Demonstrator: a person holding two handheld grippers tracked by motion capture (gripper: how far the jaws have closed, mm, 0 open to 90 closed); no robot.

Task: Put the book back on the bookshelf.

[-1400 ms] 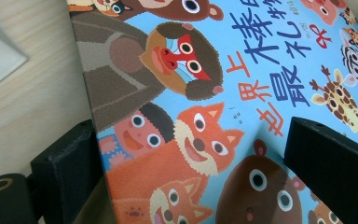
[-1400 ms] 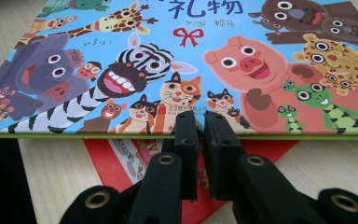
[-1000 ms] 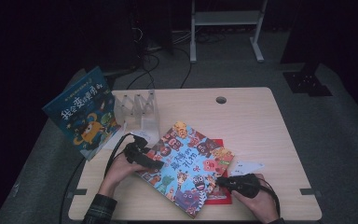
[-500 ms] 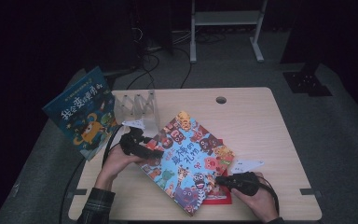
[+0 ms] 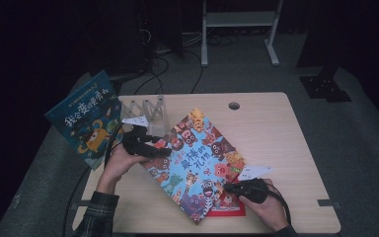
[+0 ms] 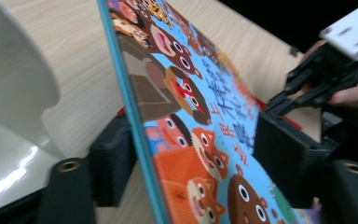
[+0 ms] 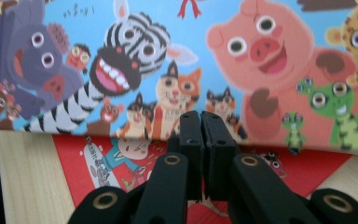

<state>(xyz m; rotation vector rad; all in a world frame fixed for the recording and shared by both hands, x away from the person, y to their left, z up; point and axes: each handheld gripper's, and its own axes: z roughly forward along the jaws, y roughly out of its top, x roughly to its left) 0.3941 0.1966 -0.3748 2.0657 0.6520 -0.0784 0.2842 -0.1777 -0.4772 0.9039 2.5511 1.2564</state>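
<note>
High view, work in hand: raising of animal book [image 5: 197, 158] off table [image 5: 276, 128], with red book [image 5: 229, 211] lying beneath its near corner.
Left tongs [image 5: 160, 150]: jaws astride the left edge of animal book, just been closing, not yet clamped.
Left gripper view, detail: book edge [image 6: 191, 107] slanting across the gap of left tongs [image 6: 191, 172]; one pad against the underside, the other standing just off the cover.
Right tongs [image 5: 228, 187]: clenched, nothing visible between the jaws.
Right gripper view, detail: closed tips of right tongs [image 7: 201, 126] at the near edge of animal book [image 7: 168, 56], over red book [image 7: 98, 158]; contact with either not determinable.
Position of animal book: between the two tongs, left side tilted up, right side low by the right tongs.
Done: left edge lifted clear of table.
Outstanding: firm grip by left tongs; full lift and removal of animal book; red book not yet uncovered.
Beyond left tongs: blue book [image 5: 84, 121] leaning, white rack [image 5: 148, 111] just beside.
</note>
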